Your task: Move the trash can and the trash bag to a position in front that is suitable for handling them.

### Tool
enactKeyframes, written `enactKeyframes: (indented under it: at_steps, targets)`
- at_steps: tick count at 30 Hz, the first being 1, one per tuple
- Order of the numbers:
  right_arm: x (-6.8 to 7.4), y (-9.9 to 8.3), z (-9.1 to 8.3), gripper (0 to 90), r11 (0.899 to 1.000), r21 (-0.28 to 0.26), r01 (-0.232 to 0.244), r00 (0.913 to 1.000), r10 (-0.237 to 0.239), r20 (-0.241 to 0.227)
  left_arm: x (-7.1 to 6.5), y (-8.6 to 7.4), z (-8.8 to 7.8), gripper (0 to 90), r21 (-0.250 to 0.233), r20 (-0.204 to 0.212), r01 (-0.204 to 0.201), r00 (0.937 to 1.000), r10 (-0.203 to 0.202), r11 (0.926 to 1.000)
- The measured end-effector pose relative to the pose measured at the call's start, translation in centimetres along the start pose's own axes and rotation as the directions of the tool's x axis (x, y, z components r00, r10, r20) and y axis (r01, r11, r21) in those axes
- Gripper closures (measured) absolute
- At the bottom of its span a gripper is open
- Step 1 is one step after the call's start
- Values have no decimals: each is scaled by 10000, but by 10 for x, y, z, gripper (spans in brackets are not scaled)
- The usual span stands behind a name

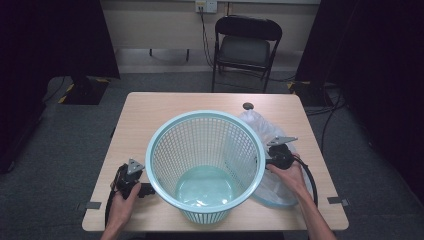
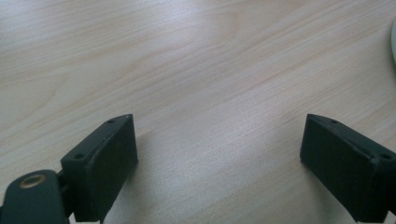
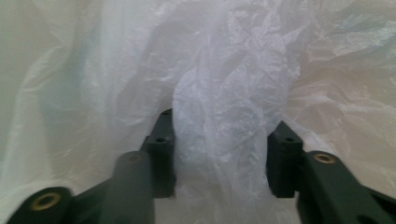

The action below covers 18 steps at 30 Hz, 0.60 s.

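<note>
1. Dark curtains, a folding chair (image 1: 246,44) and a grey floor are seen behind a pale wooden desk (image 1: 145,107).
2. A mint mesh basket (image 1: 205,162) stands upright mid-desk, mouth up, its long axis vertical, tapering downward.
3. A clear plastic bag (image 1: 260,127) lies crumpled just right of the basket, against its wall; no clear direction can be read from it.
4. The left gripper (image 2: 219,158) is held low over bare desk beside the basket, jaws wide apart, nothing between them.
5. The right gripper (image 3: 222,154) has a fold of bag between its jaws, which stand partly apart; a firm clamp cannot be confirmed.
6. Risks are judged: thin film could slip free or tear if pulled, and the light basket could be tipped by a snagged bag.
</note>
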State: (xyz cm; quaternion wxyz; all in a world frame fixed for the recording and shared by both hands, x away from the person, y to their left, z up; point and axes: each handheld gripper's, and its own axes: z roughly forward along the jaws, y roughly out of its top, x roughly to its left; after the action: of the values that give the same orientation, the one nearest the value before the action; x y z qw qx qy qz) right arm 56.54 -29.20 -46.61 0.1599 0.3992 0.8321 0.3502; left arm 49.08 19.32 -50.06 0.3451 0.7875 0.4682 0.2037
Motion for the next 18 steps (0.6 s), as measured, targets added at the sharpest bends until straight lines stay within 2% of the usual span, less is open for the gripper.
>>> enactKeyframes:
  at_steps: [1, 3, 5, 12, 14, 18]
  targets:
    - [1, -1, -2, 642, 10000, -45, 72, 10000, -72, -66, 0, 0, 0, 105, -2, -2, 0, 10000, 0, 10000]
    - [5, -5, -9, 694, 9998, -51, 174, 9998, -175, -36, 0, 0, 0, 105, -2, -2, -2, 10000, 2, 10000]
    - [8, -12, -18, 707, 9996, -11, 265, 9996, -265, -56, 0, 0, 0, 105, 1, 3, -1, 10000, 1, 10000]
    - [19, -45, -48, 697, 9998, -120, 136, 9999, -136, -67, 0, 0, 0, 105, 1, 1, -3, 10000, 3, 10000]
    - [20, -51, -56, 636, 9997, -236, 62, 10000, -64, -60, 0, 0, 0, 103, 5, -3, 15, 10000, -15, 10000]
    - [18, -55, -66, 417, 9978, -662, -102, 9999, 102, -11, -1, 0, 1, 94, 13, -23, 24, 10000, -24, 10000]
